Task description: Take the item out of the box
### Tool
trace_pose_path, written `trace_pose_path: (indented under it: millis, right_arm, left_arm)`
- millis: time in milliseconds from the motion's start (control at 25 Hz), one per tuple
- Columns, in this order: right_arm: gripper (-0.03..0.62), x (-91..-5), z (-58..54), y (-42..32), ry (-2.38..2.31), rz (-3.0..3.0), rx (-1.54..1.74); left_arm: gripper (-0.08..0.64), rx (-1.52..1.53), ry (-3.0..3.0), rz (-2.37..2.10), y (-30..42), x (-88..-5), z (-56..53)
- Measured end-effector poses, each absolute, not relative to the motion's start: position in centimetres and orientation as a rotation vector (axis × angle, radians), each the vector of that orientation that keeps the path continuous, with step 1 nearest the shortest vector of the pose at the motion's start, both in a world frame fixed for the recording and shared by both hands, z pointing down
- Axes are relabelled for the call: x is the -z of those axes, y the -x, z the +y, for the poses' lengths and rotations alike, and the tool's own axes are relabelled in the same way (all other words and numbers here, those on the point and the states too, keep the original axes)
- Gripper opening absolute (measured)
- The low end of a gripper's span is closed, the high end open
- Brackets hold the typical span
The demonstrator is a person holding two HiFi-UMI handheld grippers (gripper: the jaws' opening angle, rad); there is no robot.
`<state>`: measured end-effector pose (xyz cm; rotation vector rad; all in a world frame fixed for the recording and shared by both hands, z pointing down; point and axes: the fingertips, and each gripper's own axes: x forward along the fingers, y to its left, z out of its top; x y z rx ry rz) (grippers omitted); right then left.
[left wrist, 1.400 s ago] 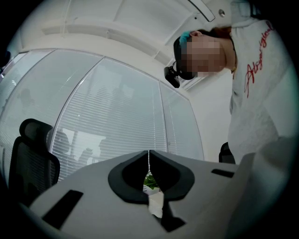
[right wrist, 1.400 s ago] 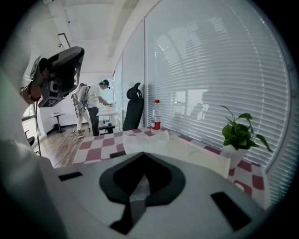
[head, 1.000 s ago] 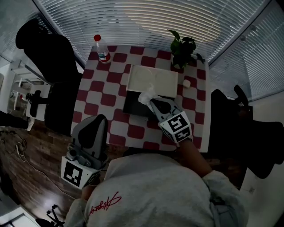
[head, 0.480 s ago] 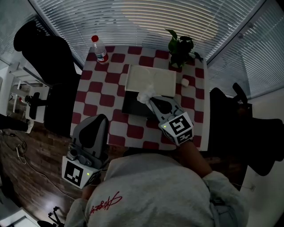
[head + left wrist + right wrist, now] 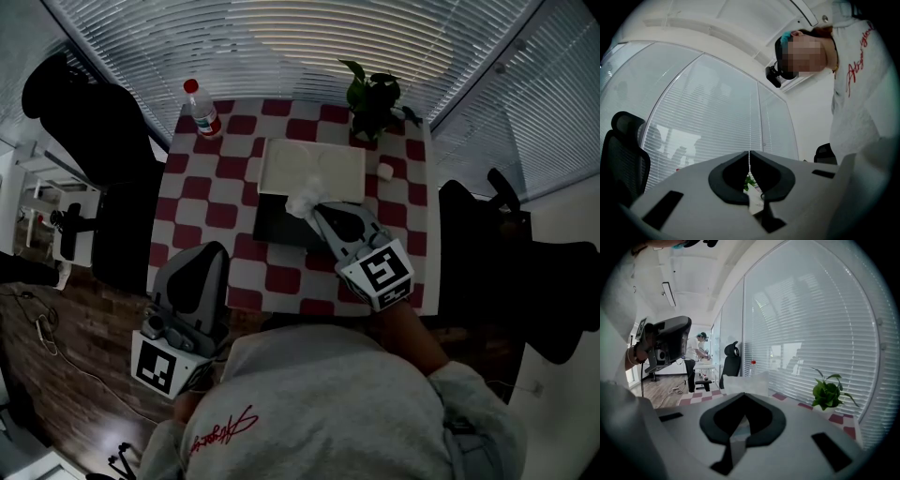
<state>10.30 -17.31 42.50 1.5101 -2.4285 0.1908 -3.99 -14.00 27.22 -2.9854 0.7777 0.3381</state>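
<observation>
Currently: right hand-held gripper [image 5: 313,210] is pinched tight on the white item [image 5: 302,201] at its tips, just over the open black box [image 5: 274,225] beneath them. Left hand-held gripper [image 5: 749,159] is closed on nothing, off the worktop [image 5: 202,202]. Advice: raise straight up and clear the box wall before any sideways travel. Item looks soft, so pinch firmly.

The surface [image 5: 200,204] wears a red-and-white check. The box [image 5: 277,225] is black, its lid [image 5: 309,169] white, and the crumpled item [image 5: 304,201] white too. The bottle [image 5: 202,111] is clear with a red cap [image 5: 191,85]; the plant [image 5: 370,92] is green. The left gripper [image 5: 208,251] and right gripper [image 5: 317,210] are grey, their marker cubes [image 5: 380,274] black-and-white. The sweatshirt [image 5: 328,403] is grey with red script; the chair [image 5: 103,131] black.
</observation>
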Motion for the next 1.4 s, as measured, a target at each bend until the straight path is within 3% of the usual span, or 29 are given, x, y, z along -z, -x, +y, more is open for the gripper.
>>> trace_pose_path:
  millis: [1400]
  right_arm:
    - [0.011,-35.1,-15.3,-11.1,-1.636,-2.511,-0.054]
  left_arm:
    - [0.018,-0.329,3.014,0.678,2.0,-27.3,-13.8]
